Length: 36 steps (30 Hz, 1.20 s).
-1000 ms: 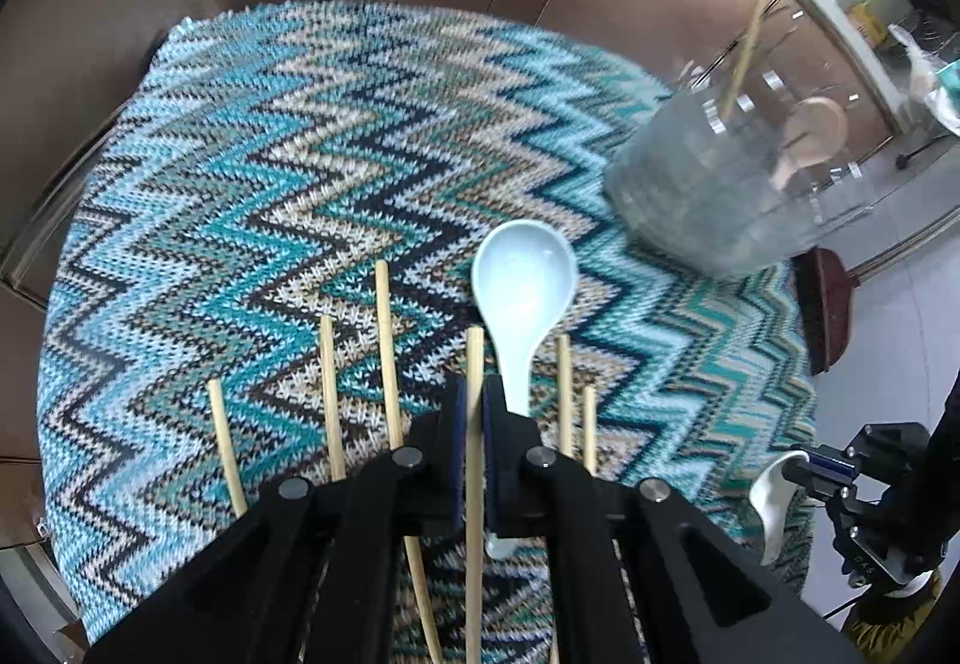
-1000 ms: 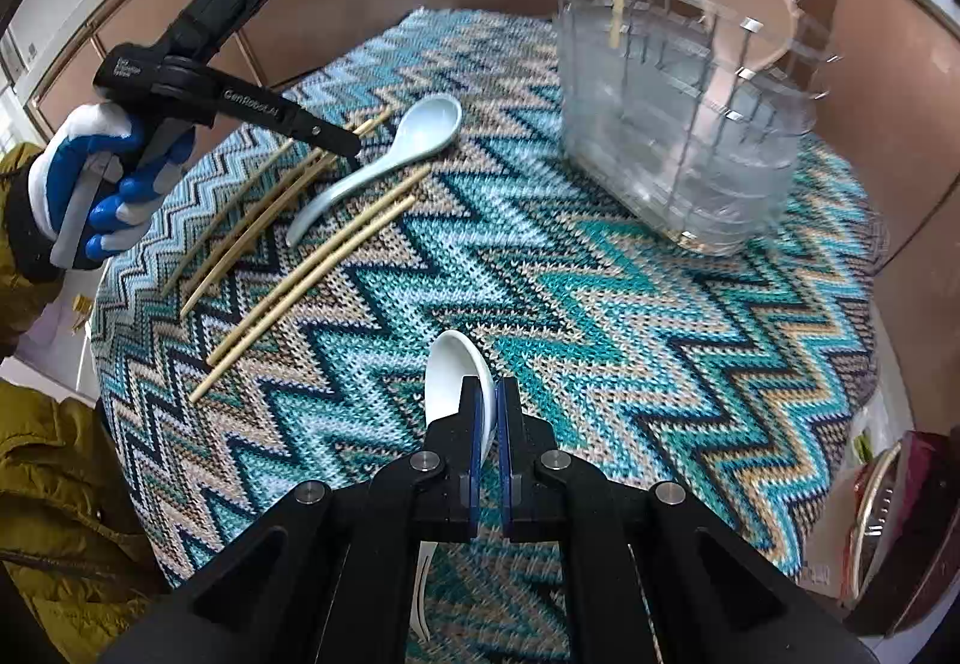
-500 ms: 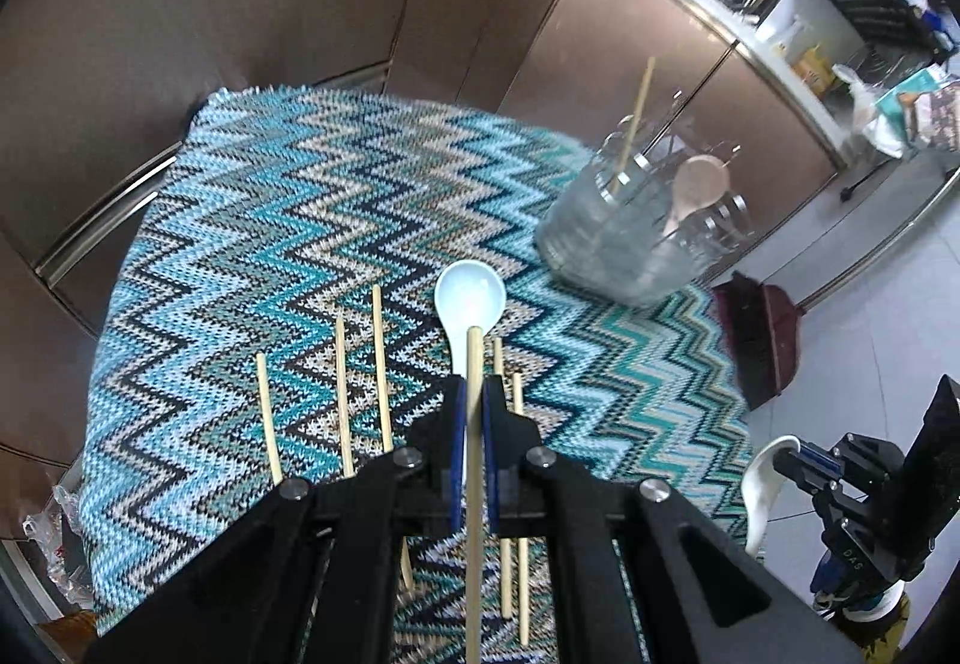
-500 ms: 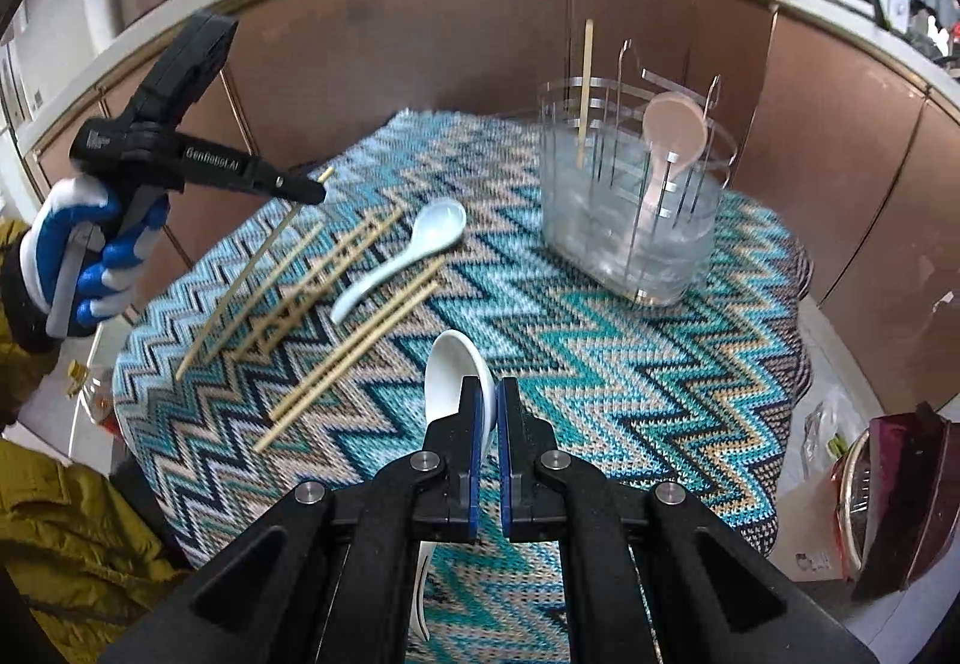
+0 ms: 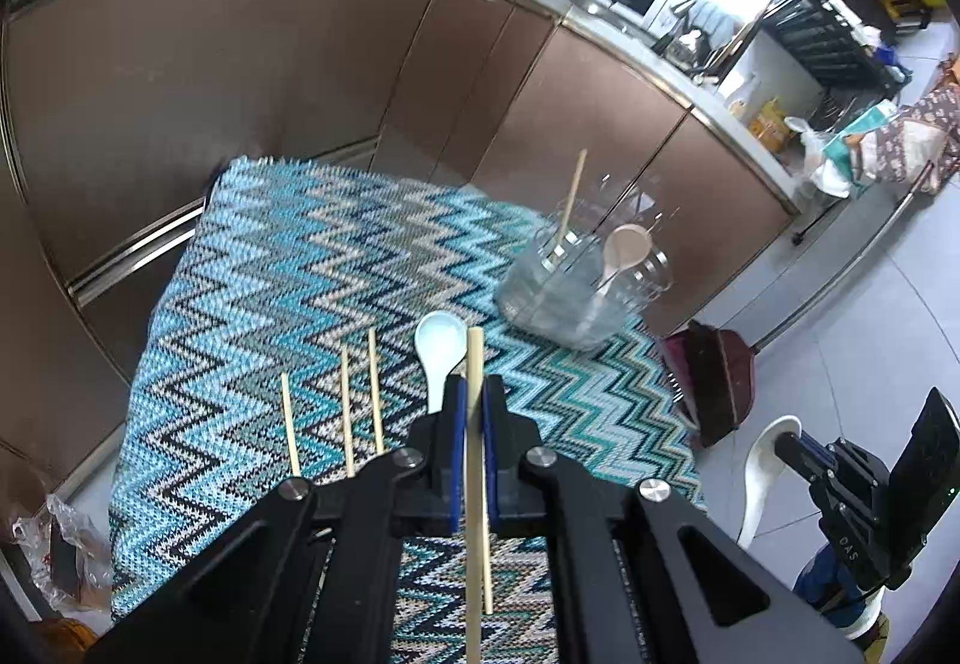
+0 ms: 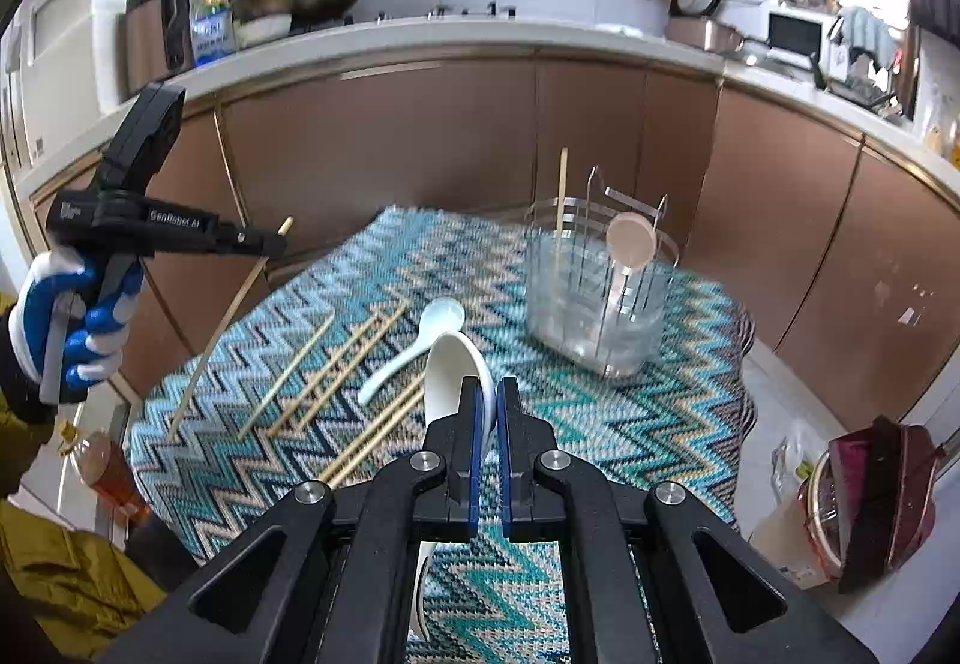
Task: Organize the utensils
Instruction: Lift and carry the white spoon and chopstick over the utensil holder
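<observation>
Utensil sorting, partly complete: in the clear holder (image 6: 600,298) right of frame centre, one chopstick (image 6: 561,202) and one tan spoon (image 6: 630,244) already standing upright; on the zigzag-clothed worktop (image 6: 630,424), a pale blue spoon (image 6: 414,346) and several loose chopsticks (image 6: 336,364) left of centre, yet to be stowed. Left gripper (image 5: 474,394), lower centre of the left wrist view, pinching a single chopstick (image 5: 475,364) between pressed-together jaws, the stick running lengthwise through the fingers and lifted clear of the cloth; seen from the right wrist view at upper left, held in a gloved hand (image 6: 66,316), the stick slanting down and to the left. Right gripper (image 6: 489,406), lower centre, clamped on a white spoon (image 6: 450,370), bowl projecting forward past the fingertips, handle trailing back beneath the jaws. Holder well apart from both grippers, ahead and to the right; both held pieces judged ready for carrying across and dropping in
</observation>
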### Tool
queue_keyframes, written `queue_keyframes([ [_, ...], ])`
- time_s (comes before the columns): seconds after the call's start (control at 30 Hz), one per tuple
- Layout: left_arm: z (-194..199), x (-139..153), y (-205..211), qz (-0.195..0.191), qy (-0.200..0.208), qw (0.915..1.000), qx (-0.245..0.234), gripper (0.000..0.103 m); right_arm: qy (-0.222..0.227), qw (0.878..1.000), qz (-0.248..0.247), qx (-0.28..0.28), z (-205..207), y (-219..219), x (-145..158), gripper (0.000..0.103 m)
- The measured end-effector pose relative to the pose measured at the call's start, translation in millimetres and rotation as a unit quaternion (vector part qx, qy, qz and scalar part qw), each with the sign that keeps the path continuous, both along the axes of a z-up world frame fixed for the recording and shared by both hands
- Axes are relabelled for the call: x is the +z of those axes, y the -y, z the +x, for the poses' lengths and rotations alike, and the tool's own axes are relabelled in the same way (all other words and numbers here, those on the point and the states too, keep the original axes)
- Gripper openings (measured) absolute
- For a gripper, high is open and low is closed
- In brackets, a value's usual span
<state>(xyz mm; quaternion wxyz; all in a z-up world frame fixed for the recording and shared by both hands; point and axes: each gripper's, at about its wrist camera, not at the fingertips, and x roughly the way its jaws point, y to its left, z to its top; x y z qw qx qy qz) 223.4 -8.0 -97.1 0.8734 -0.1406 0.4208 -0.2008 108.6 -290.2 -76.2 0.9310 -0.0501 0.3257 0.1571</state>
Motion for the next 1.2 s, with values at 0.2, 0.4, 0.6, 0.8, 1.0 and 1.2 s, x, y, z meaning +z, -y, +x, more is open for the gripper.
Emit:
queue_keyframes([
  [0.2,2,43,12,-0.014,0.056,0.9983,-0.002,0.005,0.048,0.999,0.009,-0.024,1,2,25,0.005],
  [0.4,32,93,39,-0.036,0.129,0.9910,-0.001,0.005,0.113,0.992,0.023,-0.057,31,12,49,0.005],
  [0.6,83,122,70,-0.075,0.186,0.9797,0.009,0.005,0.181,0.979,0.034,-0.088,84,22,61,0.005],
  [0.8,140,117,115,-0.083,0.232,0.9687,0.028,0.005,0.232,0.965,0.042,-0.111,139,34,47,0.005],
  [1.0,171,78,157,-0.061,0.278,0.9567,0.060,0.005,0.246,0.957,0.053,-0.143,169,51,12,0.005],
  [1.2,173,39,183,-0.034,0.309,0.9480,0.068,0.005,0.256,0.951,0.059,-0.161,179,52,-17,0.005],
])
